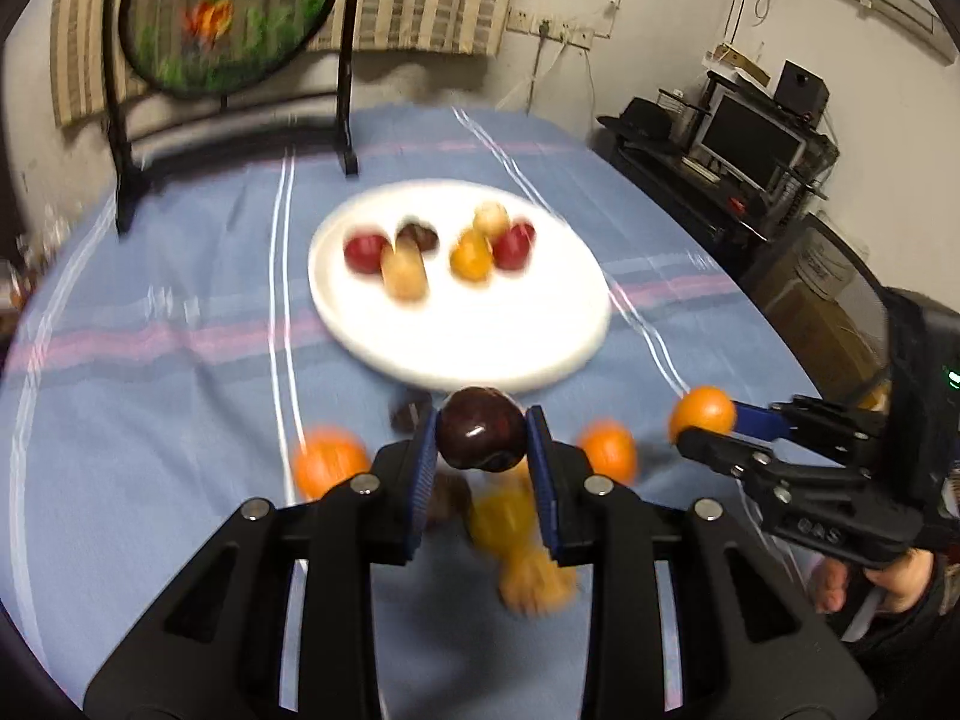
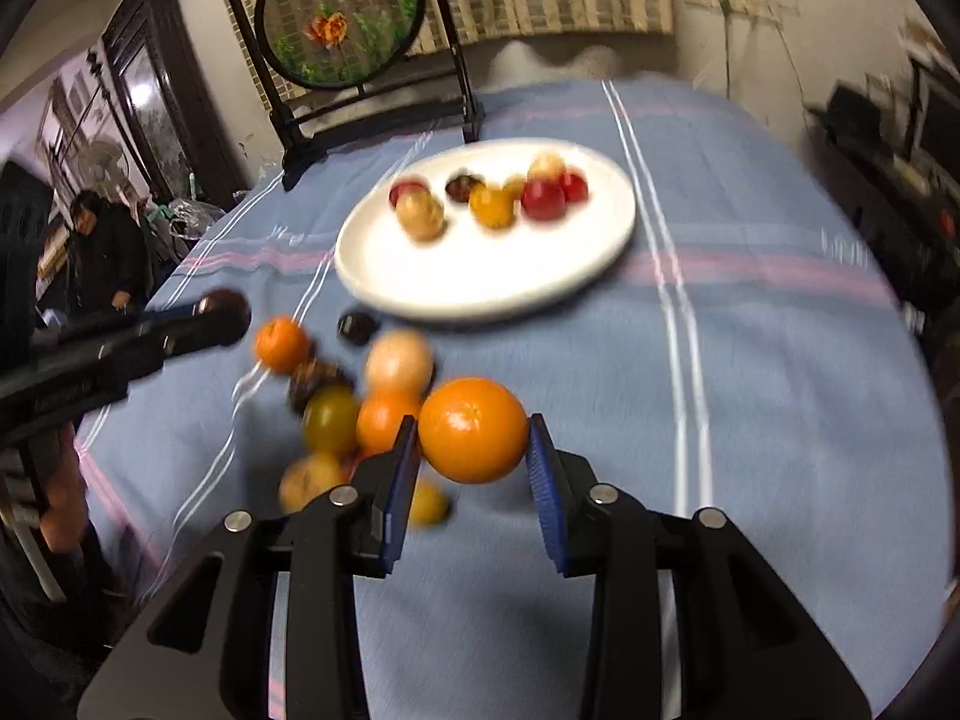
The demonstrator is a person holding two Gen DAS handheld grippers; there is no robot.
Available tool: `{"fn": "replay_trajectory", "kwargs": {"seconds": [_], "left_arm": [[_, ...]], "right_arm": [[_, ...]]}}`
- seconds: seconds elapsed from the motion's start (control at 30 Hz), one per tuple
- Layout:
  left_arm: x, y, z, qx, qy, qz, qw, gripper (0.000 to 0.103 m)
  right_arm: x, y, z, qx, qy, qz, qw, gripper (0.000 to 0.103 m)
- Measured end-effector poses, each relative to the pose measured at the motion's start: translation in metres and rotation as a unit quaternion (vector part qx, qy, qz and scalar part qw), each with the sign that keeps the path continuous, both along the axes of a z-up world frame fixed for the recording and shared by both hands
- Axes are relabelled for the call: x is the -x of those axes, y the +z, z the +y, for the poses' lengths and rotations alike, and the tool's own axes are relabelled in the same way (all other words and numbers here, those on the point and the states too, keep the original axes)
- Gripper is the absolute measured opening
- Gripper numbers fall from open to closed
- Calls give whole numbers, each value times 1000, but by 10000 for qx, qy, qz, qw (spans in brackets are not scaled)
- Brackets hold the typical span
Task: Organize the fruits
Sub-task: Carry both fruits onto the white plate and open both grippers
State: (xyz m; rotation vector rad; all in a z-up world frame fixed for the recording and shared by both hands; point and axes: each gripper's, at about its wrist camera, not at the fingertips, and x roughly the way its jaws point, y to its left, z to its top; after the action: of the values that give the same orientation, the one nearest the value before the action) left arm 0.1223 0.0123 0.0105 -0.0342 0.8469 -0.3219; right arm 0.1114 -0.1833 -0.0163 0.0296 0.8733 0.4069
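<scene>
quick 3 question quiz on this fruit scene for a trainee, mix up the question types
1. True or false: the white plate holds no fruit.
2. The left gripper is shut on: A an orange, B a dark plum, C nothing.
3. What does the right gripper hold?

Key
1. False; several fruits lie on it.
2. B, the dark plum.
3. An orange, held clear of the loose fruit pile on the blue tablecloth.

Round table screen, monitor, striped cloth

A goldfish-painted round screen [image 1: 231,12] in a black stand sits at eleven o'clock; a monitor [image 1: 750,141] at two o'clock; blue striped tablecloth [image 1: 180,372] beneath.
</scene>
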Motion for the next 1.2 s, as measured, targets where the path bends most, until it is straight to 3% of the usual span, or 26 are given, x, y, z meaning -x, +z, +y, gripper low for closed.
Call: {"fn": "replay_trajectory", "kwargs": {"seconds": [0.07, 0.23, 0.37, 0.53, 0.77, 0.83, 0.9, 1.03, 1.17, 1.2], "left_arm": [[-39, 11, -5, -110, 14, -53, 9999, 30], [-127, 16, -16, 104, -40, 108, 9999, 30], [-191, -3, -30, 6, -17, 307, 9995, 30], [-243, -40, -42, -103, 25, 784, 9969, 30], [-265, -65, -48, -134, 85, 1079, 9940, 30], [-268, -65, -48, -118, 129, 1096, 9938, 33], [-270, -60, -46, -101, 221, 1034, 9943, 55], [-251, -36, -35, -31, 263, 812, 9963, 57], [-198, -1, -12, 51, 342, 340, 9988, 77], [-180, 5, -6, 7, 392, 220, 9990, 78]], "right_arm": [[-24, 10, 5, 157, 49, -157, 9997, 36], [-108, 4, 13, 592, 75, -168, 9981, 36], [-161, -18, 13, 837, 11, 34, 9965, 36], [-188, -38, 7, 801, -48, 292, 9964, 36], [-199, -48, 5, 705, -61, 405, 9967, 36], [-202, -48, 9, 793, -40, 345, 9962, 41], [-199, -42, 10, 910, -84, 89, 9958, 57], [-180, -19, 3, 877, -163, -106, 9960, 59], [-131, 2, -4, 882, -74, -68, 9961, 60], [-117, 5, -5, 879, -45, -37, 9961, 60]]}}
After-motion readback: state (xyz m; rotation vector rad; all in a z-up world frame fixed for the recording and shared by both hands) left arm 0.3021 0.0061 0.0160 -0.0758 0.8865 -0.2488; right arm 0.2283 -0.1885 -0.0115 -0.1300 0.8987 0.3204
